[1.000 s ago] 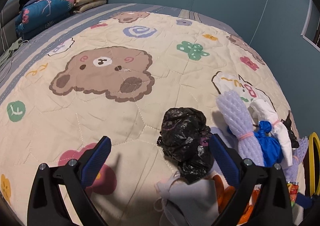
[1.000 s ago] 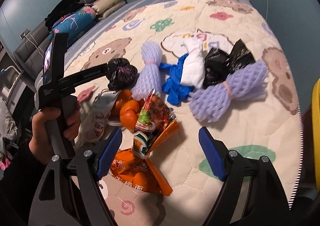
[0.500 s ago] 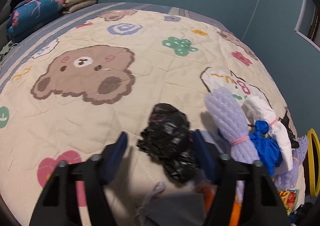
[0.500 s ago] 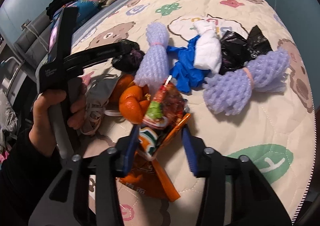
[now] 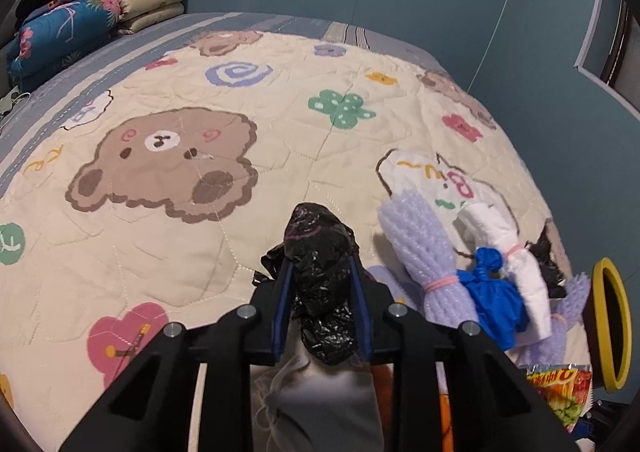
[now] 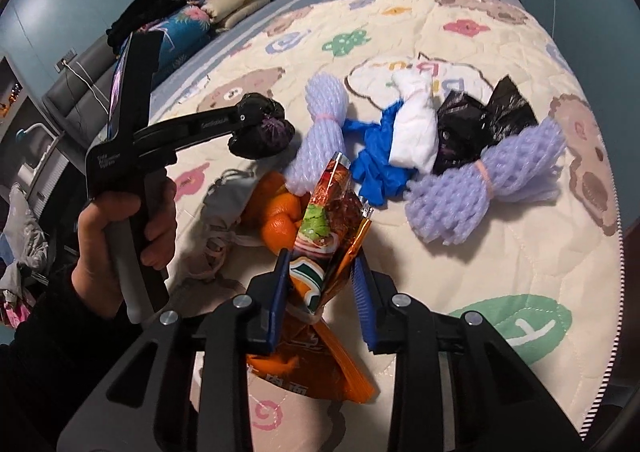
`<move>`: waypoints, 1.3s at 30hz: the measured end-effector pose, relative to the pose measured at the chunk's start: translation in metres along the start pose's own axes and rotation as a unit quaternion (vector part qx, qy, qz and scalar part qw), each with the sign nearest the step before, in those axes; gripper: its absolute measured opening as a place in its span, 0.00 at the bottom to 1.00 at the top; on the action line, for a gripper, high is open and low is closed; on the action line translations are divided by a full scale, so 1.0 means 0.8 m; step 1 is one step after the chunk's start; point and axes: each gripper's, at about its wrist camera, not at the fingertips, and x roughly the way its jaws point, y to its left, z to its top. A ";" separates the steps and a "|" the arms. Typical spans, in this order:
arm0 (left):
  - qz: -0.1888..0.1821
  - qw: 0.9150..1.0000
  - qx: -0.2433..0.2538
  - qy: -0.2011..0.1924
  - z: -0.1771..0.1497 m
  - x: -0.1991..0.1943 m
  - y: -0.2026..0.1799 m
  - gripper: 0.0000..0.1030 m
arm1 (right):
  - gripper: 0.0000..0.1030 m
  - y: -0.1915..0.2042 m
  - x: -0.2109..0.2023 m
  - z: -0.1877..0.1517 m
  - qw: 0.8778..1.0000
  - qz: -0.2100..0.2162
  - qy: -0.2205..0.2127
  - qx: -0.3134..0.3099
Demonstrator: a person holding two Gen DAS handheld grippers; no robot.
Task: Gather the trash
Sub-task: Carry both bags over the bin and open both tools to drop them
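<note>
My left gripper [image 5: 320, 272] is shut on a crumpled black plastic bag [image 5: 320, 252] and holds it above the quilt; it also shows in the right wrist view [image 6: 260, 124]. My right gripper [image 6: 322, 268] is shut on a colourful noodle wrapper [image 6: 326, 220] tied to an orange wrapper [image 6: 304, 364]. On the quilt lie two purple foam nets [image 6: 320, 132] [image 6: 480, 188], a blue bag [image 6: 376, 164], a white bundle [image 6: 416, 132] and another black bag [image 6: 476, 124].
Oranges [image 6: 280, 212] and a grey drawstring pouch [image 6: 224, 212] lie between the grippers. Folded pillows and blankets [image 5: 80, 28] are stacked at the far left of the bed. A yellow-rimmed bin [image 5: 612, 316] stands by the bed's right edge.
Both grippers went from wide open to shut: the left closed on the black bag and lifted it, the right closed on the noodle wrapper.
</note>
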 end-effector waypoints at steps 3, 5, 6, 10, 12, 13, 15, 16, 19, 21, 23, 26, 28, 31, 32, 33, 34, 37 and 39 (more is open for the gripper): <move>-0.007 1.000 -0.003 -0.007 0.004 -0.016 0.001 0.25 | 0.28 0.002 -0.016 0.003 1.000 0.002 -0.011 -0.001; -0.006 1.000 -0.003 -0.012 0.007 -0.025 0.002 0.25 | 0.28 0.002 -0.027 0.004 1.000 0.003 -0.017 -0.001; -0.008 1.000 -0.004 -0.014 0.007 -0.030 0.002 0.25 | 0.28 0.001 -0.032 0.004 1.000 0.004 -0.018 0.001; -0.017 1.000 -0.001 -0.024 0.009 -0.049 -0.002 0.25 | 0.28 -0.003 -0.055 0.005 1.000 0.002 -0.031 0.005; -0.019 0.999 0.002 -0.029 0.009 -0.057 -0.007 0.25 | 0.28 -0.007 -0.064 0.007 0.999 -0.002 -0.038 0.009; -0.022 0.999 0.003 -0.029 0.009 -0.060 -0.010 0.25 | 0.28 -0.011 -0.070 0.008 0.999 -0.005 -0.042 0.013; -0.030 0.999 0.004 -0.030 0.009 -0.067 -0.016 0.25 | 0.28 -0.017 -0.082 0.010 0.998 -0.010 -0.052 0.017; -0.033 0.999 0.007 -0.032 0.009 -0.072 -0.020 0.25 | 0.28 -0.020 -0.090 0.012 0.998 -0.014 -0.060 0.019; -0.044 0.998 0.020 -0.041 0.009 -0.086 -0.036 0.25 | 0.28 -0.031 -0.115 0.017 0.996 -0.023 -0.078 0.023; -0.048 0.997 0.028 -0.046 0.009 -0.096 -0.047 0.25 | 0.28 -0.039 -0.130 0.019 0.995 -0.032 -0.090 0.026; -0.058 0.997 0.031 -0.049 0.010 -0.105 -0.057 0.25 | 0.28 -0.048 -0.146 0.021 0.994 -0.041 -0.100 0.029; -0.074 0.995 0.039 -0.053 0.010 -0.117 -0.075 0.25 | 0.28 -0.063 -0.170 0.022 0.991 -0.054 -0.116 0.035; -0.080 0.994 0.047 -0.057 0.011 -0.125 -0.089 0.25 | 0.28 -0.074 -0.186 0.023 0.989 -0.061 -0.126 0.042; -0.096 0.992 0.062 -0.060 0.010 -0.137 -0.112 0.25 | 0.28 -0.089 -0.209 0.023 0.986 -0.070 -0.142 0.047; -0.103 0.991 0.066 -0.061 0.010 -0.141 -0.121 0.25 | 0.28 -0.094 -0.216 0.023 0.985 -0.073 -0.147 0.049; -0.111 0.989 0.070 -0.061 0.010 -0.144 -0.130 0.25 | 0.28 -0.100 -0.223 0.023 0.984 -0.075 -0.151 0.052; -0.116 0.988 0.076 -0.063 0.011 -0.148 -0.141 0.25 | 0.28 -0.108 -0.232 0.023 0.983 -0.077 -0.156 0.057; -0.137 0.984 0.093 -0.067 0.011 -0.158 -0.171 0.25 | 0.28 -0.125 -0.253 0.024 0.979 -0.087 -0.171 0.067; -0.150 0.981 0.103 -0.070 0.011 -0.162 -0.191 0.25 | 0.28 -0.135 -0.267 0.024 0.976 -0.093 -0.182 0.072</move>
